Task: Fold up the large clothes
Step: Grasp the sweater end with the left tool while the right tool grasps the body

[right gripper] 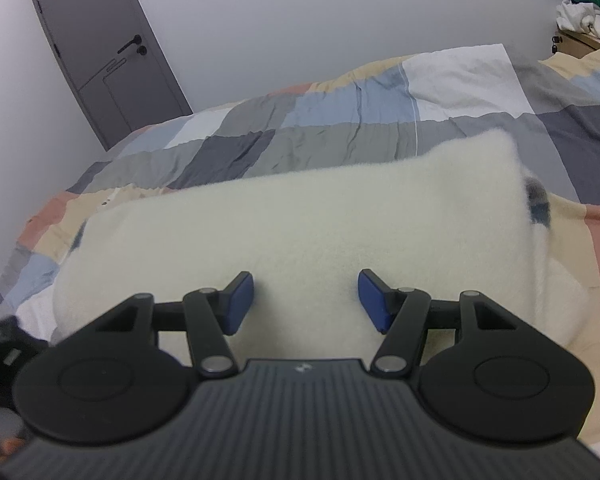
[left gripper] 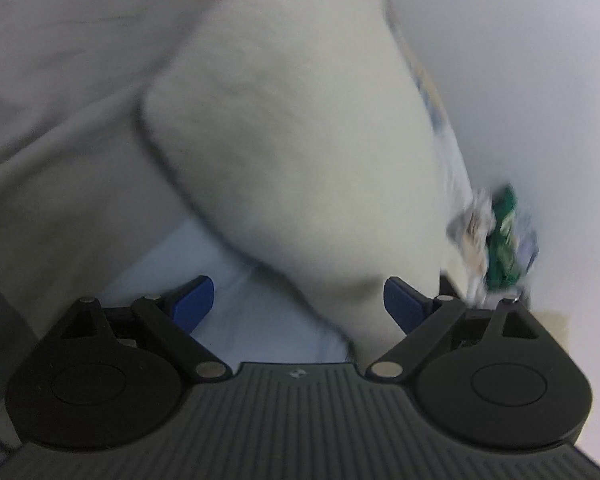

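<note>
On the bed, item by item:

- Cream fleece garment (right gripper: pixel 300 232): thick, fuzzy, lying as a broad bundle across the patchwork quilt (right gripper: pixel 340 120) of grey, blue, peach and cream blocks. Its far right corner shows a small dark blue patch. The left wrist view is blurred, but shows the same cream bulk (left gripper: pixel 292 152) close ahead, with pale blue cloth (left gripper: pixel 260 312) beneath.
- Left gripper (left gripper: pixel 298 306): black frame, blue pads, jaws spread wide. Nothing is pinched; the fleece edge sits near the right-hand pad, and whether it touches cannot be told.
- Right gripper (right gripper: pixel 306 302): same make, jaws part-way apart over the near face of the fleece. The pads stand clear of each other, with no fold seen gathered between them; released, by appearance.
- Background: grey door (right gripper: pixel 100 52) on the far wall; a heap of green and white laundry (right gripper: pixel 584 0) at upper right on a wooden cabinet (right gripper: pixel 576 42).

Risk, as a judgement: neither tool has hold, so the springy fleece may relax and lose its fold line. A jaw closing on so thick a pile could catch only the top layer, dragging it askew, or nip the quilt along with it.
</note>
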